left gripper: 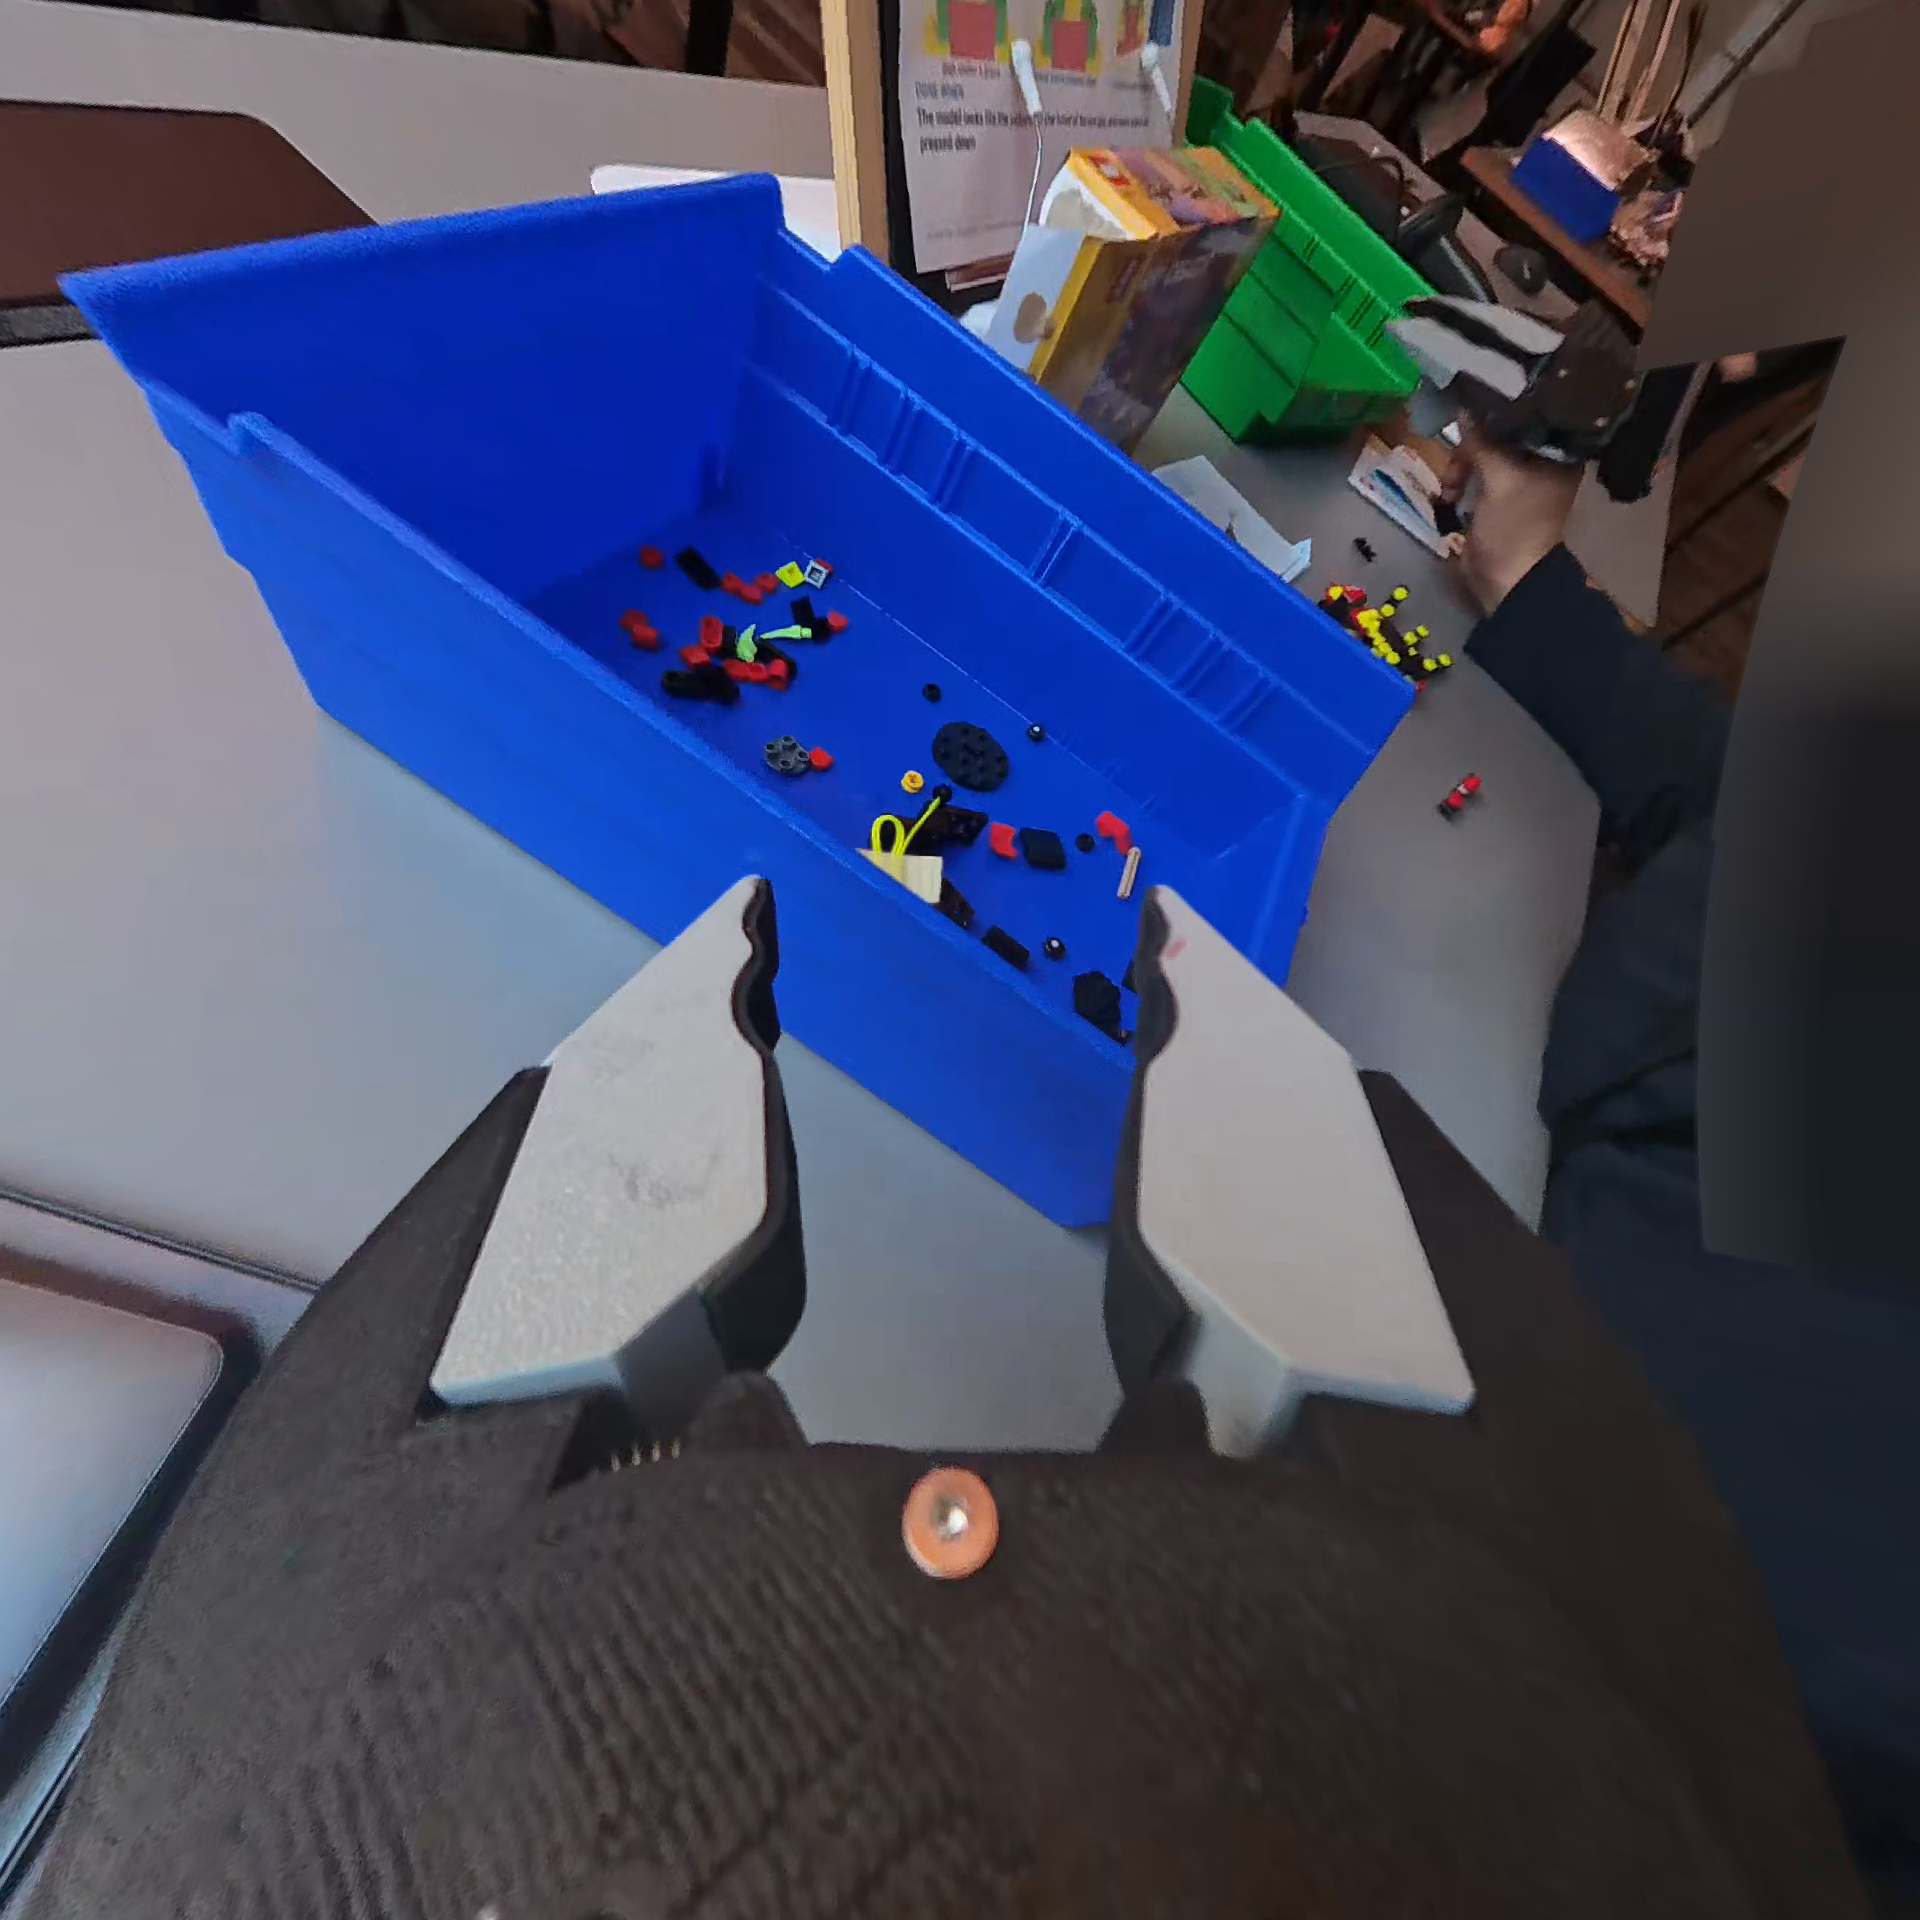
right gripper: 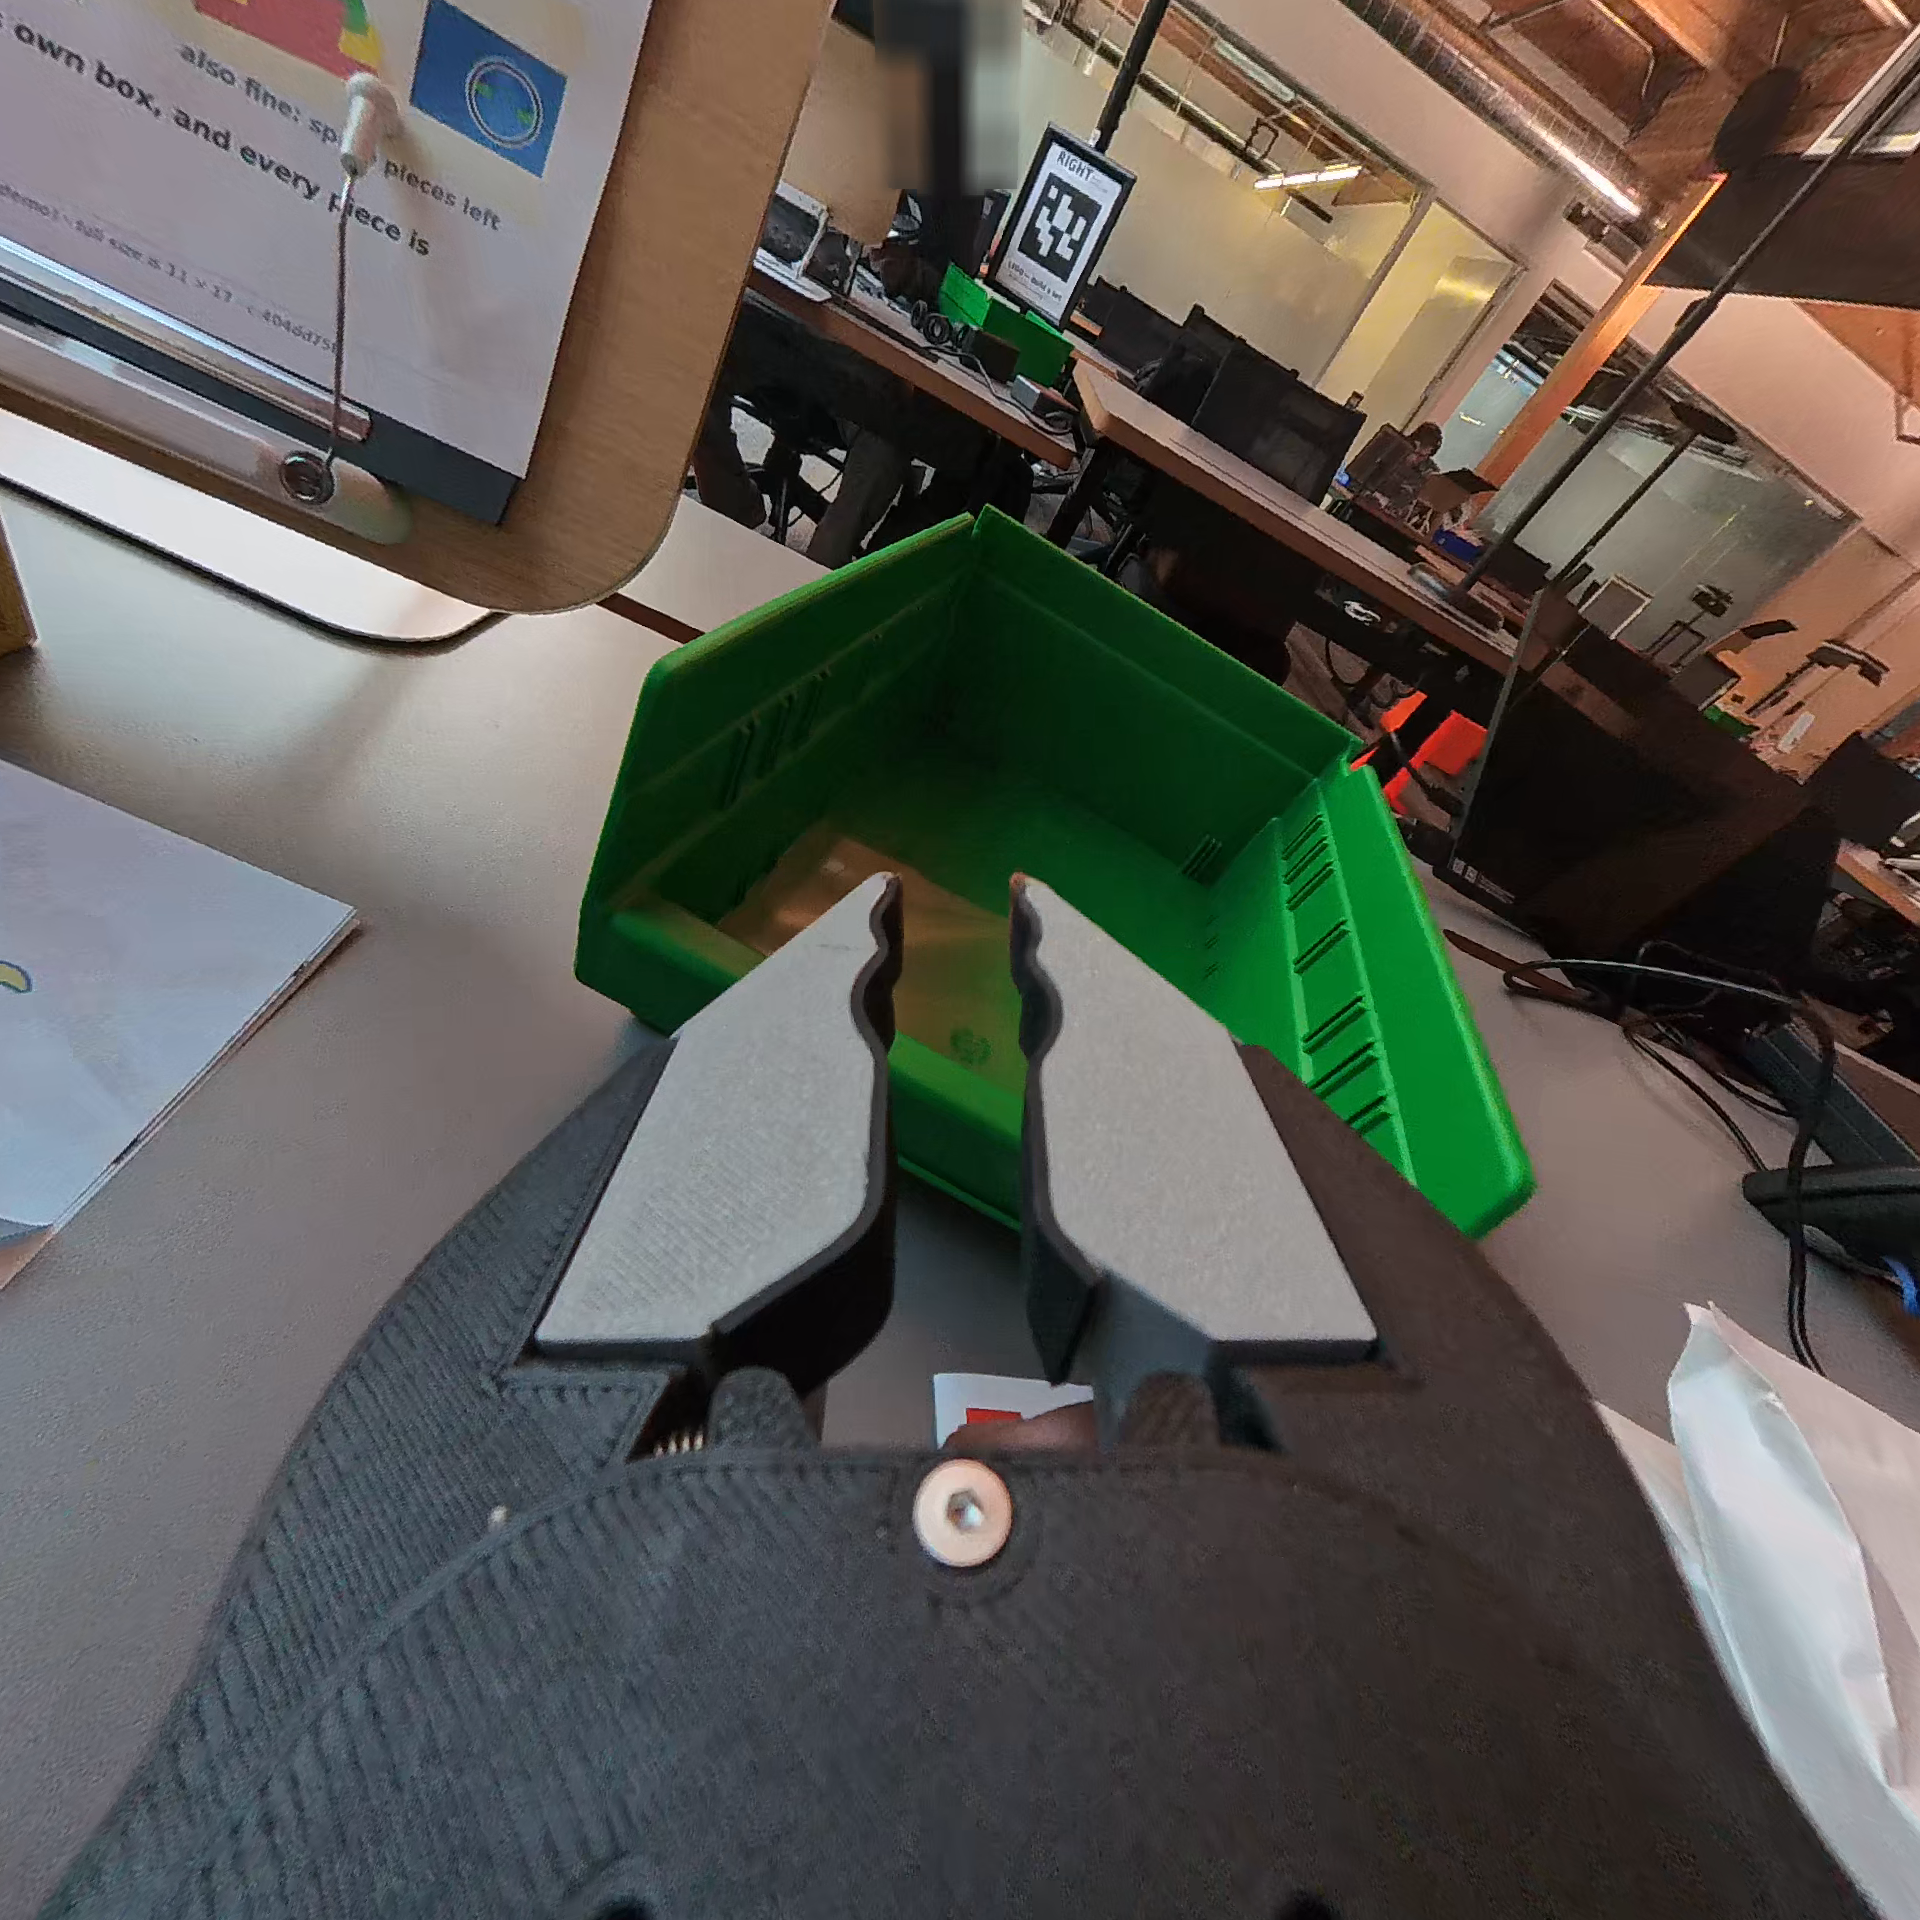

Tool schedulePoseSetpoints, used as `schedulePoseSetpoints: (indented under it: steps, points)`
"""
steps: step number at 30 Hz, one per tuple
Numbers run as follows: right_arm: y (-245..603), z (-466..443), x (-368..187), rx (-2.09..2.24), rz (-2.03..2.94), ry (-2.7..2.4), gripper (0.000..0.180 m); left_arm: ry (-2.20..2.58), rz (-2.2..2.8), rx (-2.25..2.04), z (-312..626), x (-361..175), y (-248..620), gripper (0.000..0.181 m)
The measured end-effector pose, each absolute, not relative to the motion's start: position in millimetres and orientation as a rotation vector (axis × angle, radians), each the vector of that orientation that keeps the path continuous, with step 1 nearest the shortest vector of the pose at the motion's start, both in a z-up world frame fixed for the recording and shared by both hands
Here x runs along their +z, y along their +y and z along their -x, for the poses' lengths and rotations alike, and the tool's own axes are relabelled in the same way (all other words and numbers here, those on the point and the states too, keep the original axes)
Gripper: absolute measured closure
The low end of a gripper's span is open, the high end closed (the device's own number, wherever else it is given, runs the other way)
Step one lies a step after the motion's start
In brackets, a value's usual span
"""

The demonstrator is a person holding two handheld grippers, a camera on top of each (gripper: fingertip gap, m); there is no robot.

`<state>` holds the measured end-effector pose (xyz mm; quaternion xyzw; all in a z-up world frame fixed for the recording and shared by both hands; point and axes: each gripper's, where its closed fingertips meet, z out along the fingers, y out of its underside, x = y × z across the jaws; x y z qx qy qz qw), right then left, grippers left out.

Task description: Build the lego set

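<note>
In the left wrist view a blue bin (left gripper: 436,540) stands on the grey table and holds several small red, black and yellow lego pieces (left gripper: 727,644). My left gripper (left gripper: 951,914) is open and empty, held just above the bin's near rim. A partly built red, yellow and black model (left gripper: 1382,623) lies on the table beyond the bin, with a small red piece (left gripper: 1460,795) near it. In the right wrist view my right gripper (right gripper: 951,894) is open with a narrow gap and empty, in front of a green bin (right gripper: 1351,935) that shows no pieces.
A yellow lego box (left gripper: 1143,281) and the green bin (left gripper: 1299,332) stand behind the blue bin. A person's dark sleeve (left gripper: 1621,727) is at the right. An instruction sheet on a wooden stand (right gripper: 312,208), a booklet (right gripper: 125,987) and a white bag (right gripper: 1787,1538) surround the right gripper. Some 65 cm of space lies between my two pairs of fingers.
</note>
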<state>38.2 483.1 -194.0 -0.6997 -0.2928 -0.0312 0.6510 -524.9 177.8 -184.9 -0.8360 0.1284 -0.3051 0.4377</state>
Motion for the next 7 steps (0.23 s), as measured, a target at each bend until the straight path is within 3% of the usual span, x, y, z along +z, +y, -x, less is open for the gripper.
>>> schedulePoseSetpoints:
  steps: [1, 7]
  points:
    - [483, -39, -192, -0.066, 1.584, -0.66, 0.162, 0.336, 2.1, -0.728, 522, -189, 179, 0.113]
    - [481, -44, -186, -0.043, 1.571, -0.626, 0.163, 0.334, 2.195, -0.578, 531, -212, 188, 0.106]
